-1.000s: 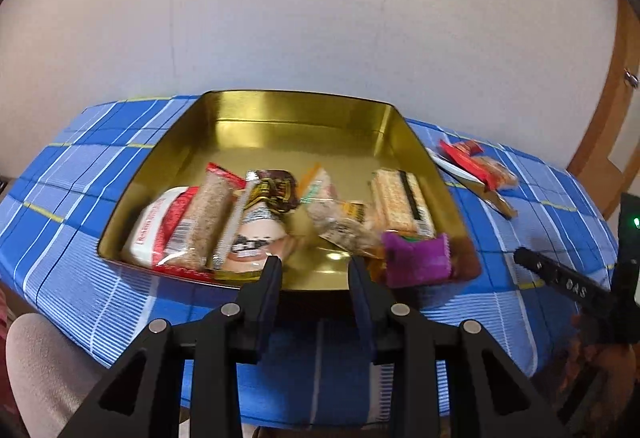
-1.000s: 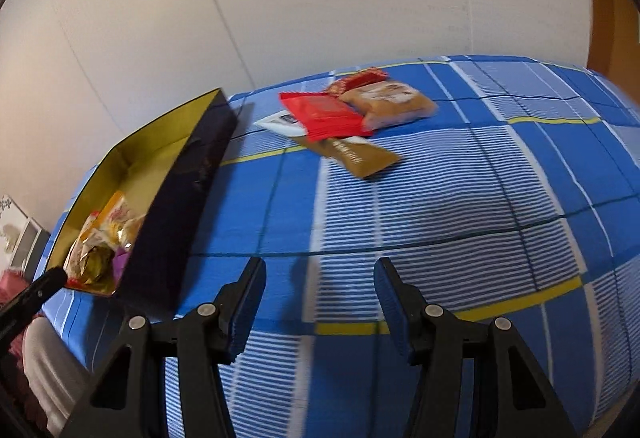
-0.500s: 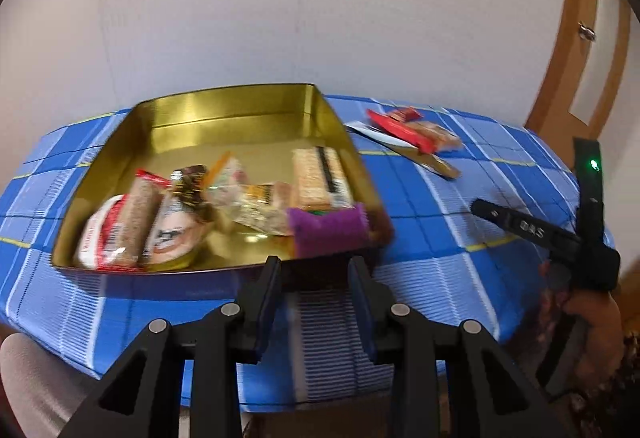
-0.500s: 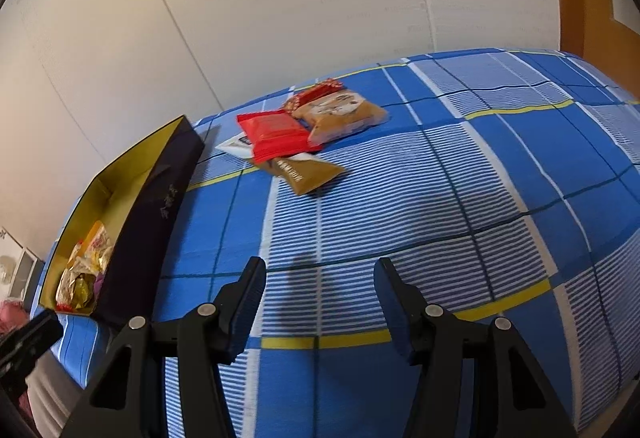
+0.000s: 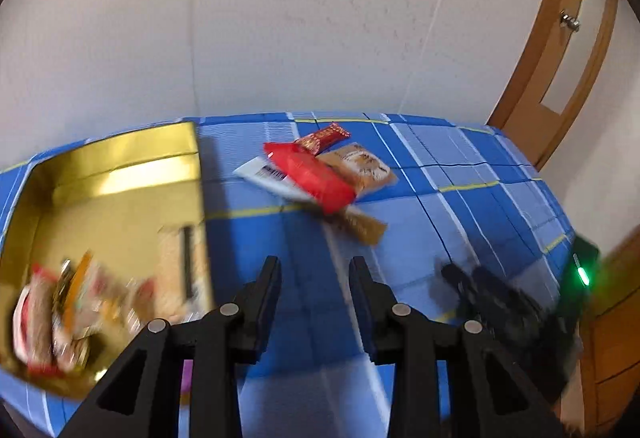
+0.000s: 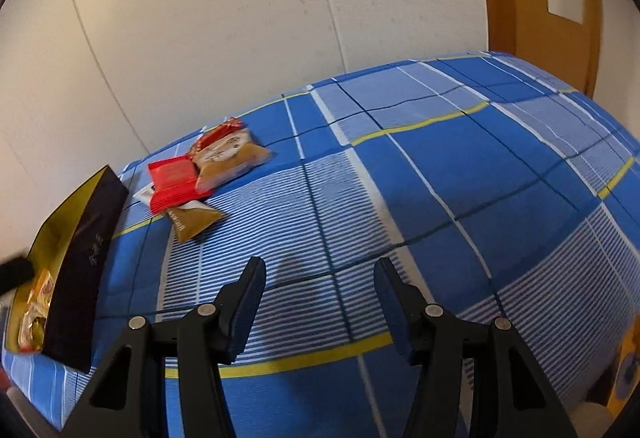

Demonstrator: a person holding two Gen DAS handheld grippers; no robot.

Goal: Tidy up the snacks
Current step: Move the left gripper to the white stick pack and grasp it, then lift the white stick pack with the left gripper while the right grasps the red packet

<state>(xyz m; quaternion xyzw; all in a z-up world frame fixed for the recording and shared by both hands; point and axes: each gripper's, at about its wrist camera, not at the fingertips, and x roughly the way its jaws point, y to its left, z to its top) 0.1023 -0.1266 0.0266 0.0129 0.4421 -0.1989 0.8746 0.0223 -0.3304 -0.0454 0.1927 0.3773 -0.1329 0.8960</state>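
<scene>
A gold tin [image 5: 116, 174] with several wrapped snacks [image 5: 72, 310] in its near end sits at the left; the right wrist view shows its dark outer wall [image 6: 86, 258]. A small pile of snacks lies on the blue checked cloth beyond: a red packet [image 5: 312, 174] [image 6: 176, 180], a tan biscuit pack [image 5: 360, 166] [image 6: 228, 158], a brown bar [image 5: 364, 226] [image 6: 192, 224], a white wrapper [image 5: 264, 172] and a thin red bar [image 5: 326, 136]. My left gripper [image 5: 314, 270] is open and empty, just right of the tin. My right gripper [image 6: 320, 274] hangs open and empty over bare cloth.
The blue checked tablecloth [image 6: 440, 178] covers the table, backed by a white wall. A wooden door [image 5: 560, 50] stands at the right. The right gripper's black body [image 5: 500, 306] with a green light shows blurred at the lower right of the left wrist view.
The left gripper has swung right, from facing the tin to facing the loose snack pile. The right gripper's view has also shifted right, with the pile and tin now further left.
</scene>
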